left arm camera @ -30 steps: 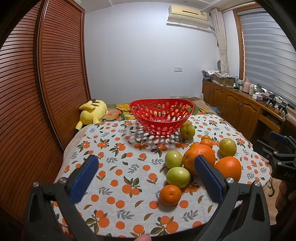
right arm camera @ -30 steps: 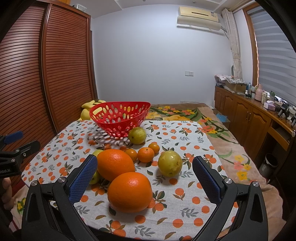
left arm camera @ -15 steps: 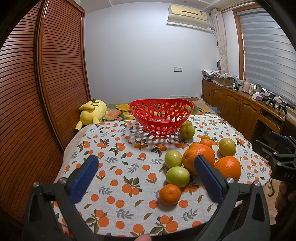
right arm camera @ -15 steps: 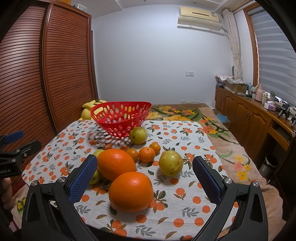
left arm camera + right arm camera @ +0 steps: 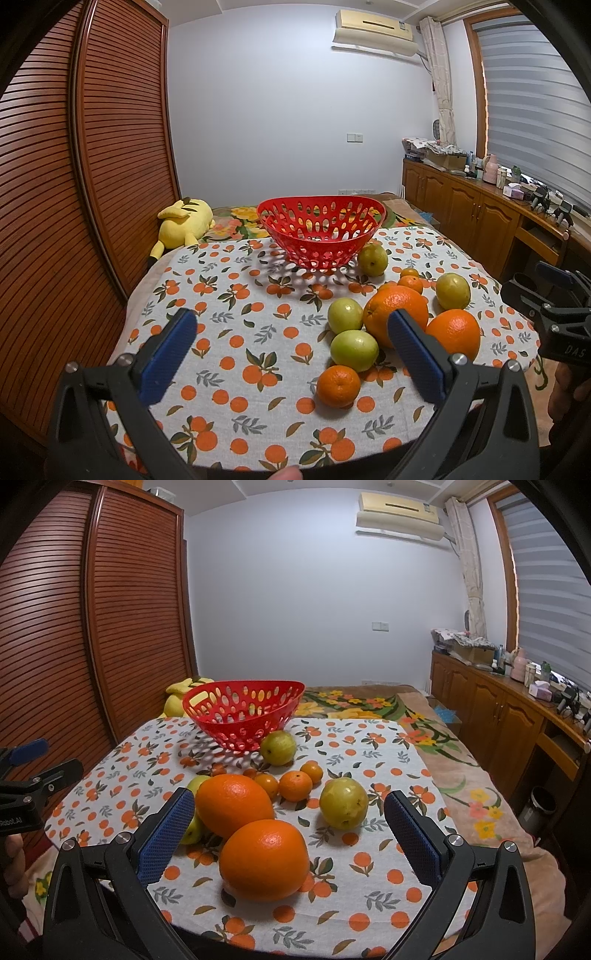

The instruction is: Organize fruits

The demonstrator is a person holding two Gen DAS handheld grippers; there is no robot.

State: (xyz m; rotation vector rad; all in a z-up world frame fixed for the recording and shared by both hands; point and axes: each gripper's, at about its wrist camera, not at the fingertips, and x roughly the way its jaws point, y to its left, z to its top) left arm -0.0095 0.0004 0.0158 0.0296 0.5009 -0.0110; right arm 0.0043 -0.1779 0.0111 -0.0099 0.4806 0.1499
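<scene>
An empty red perforated basket (image 5: 321,229) (image 5: 240,712) stands at the far side of the table. Two big oranges (image 5: 264,860) (image 5: 234,805) lie nearest my right gripper (image 5: 288,834), which is open just short of the front one. Green-yellow fruits (image 5: 343,803) (image 5: 277,747) and several small tangerines (image 5: 294,785) lie around them. My left gripper (image 5: 291,354) is open over bare cloth, left of a small tangerine (image 5: 338,380) and two green fruits (image 5: 354,350) (image 5: 345,315). The big oranges (image 5: 395,310) (image 5: 453,334) lie behind its right finger.
The table carries a cloth printed with oranges (image 5: 236,302). A yellow plush toy (image 5: 183,225) lies on the bed behind, by the wooden slatted wardrobe (image 5: 74,184). Wooden cabinets (image 5: 491,716) line the right wall. A dark bin (image 5: 541,808) stands on the floor at right.
My right gripper has crept slightly forward, so the front orange looks a little larger and lower. The left gripper and the fruit have stayed put.
</scene>
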